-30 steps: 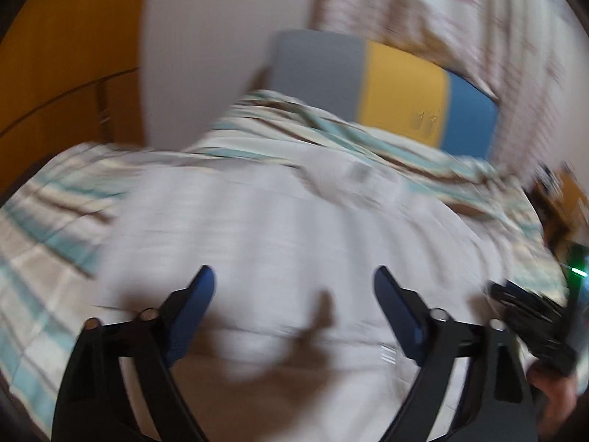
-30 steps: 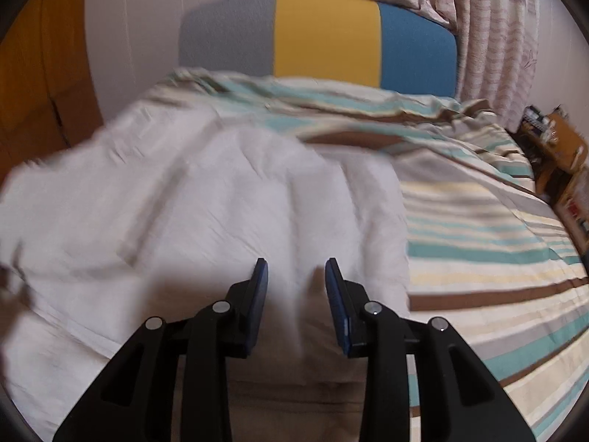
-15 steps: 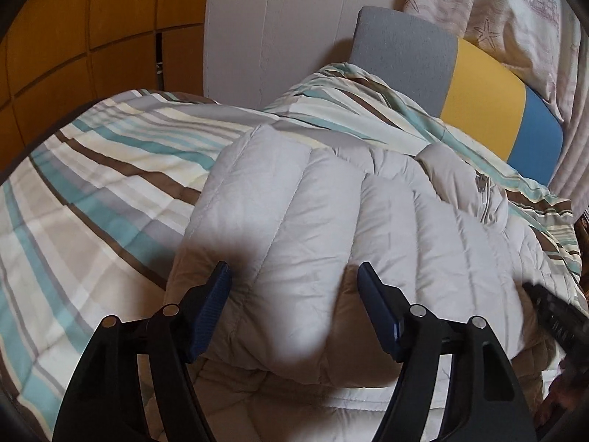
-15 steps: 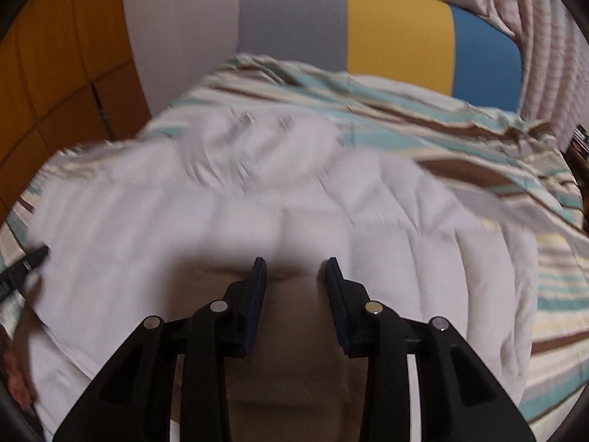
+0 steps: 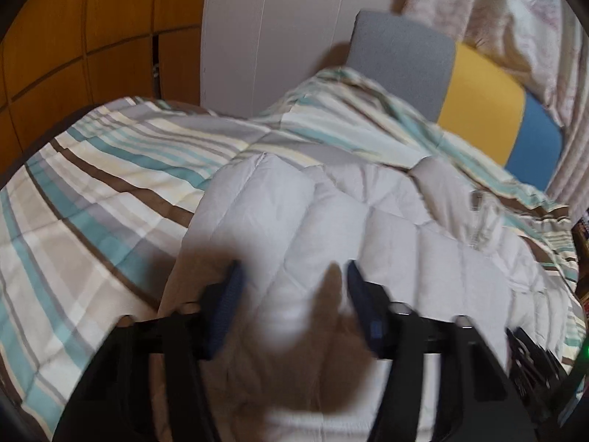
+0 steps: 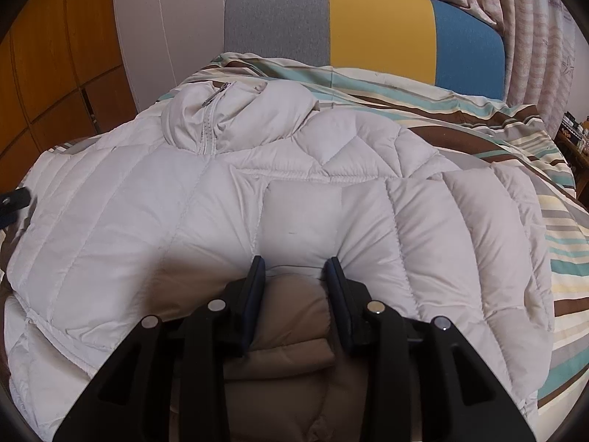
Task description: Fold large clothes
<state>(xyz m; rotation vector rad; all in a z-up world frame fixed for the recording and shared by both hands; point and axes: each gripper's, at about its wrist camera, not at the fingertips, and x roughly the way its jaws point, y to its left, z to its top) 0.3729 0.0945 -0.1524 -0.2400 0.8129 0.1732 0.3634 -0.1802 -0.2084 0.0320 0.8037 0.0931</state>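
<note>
a pale grey-white quilted puffer jacket (image 6: 228, 221) lay spread on the bed's striped duvet (image 6: 515, 140) of teal, brown, cream and grey bands, its zipped collar (image 6: 210, 118) pointing toward the padded headboard (image 6: 368, 25) of grey, yellow and blue panels. in the right wrist view the right gripper (image 6: 294, 269) sat at the jacket's near edge, on the side away from the headboard, its dark blue fingers (image 6: 256, 287) narrowly parted with a puffed panel of the jacket bunched between them and the cloth puckering at the tips, so it was gripping the jacket. in the left wrist view the left gripper (image 5: 292, 280) was over the jacket's near edge too, blurred; its fingers (image 5: 228, 302) had just been closing and stood at a middling gap with a fold of the jacket between them, though i could not tell whether they pressed on it. beyond the headboard hung pale patterned curtains (image 6: 533, 29), and to the jacket's left stood orange-brown wooden cabinet doors (image 5: 92, 37).
</note>
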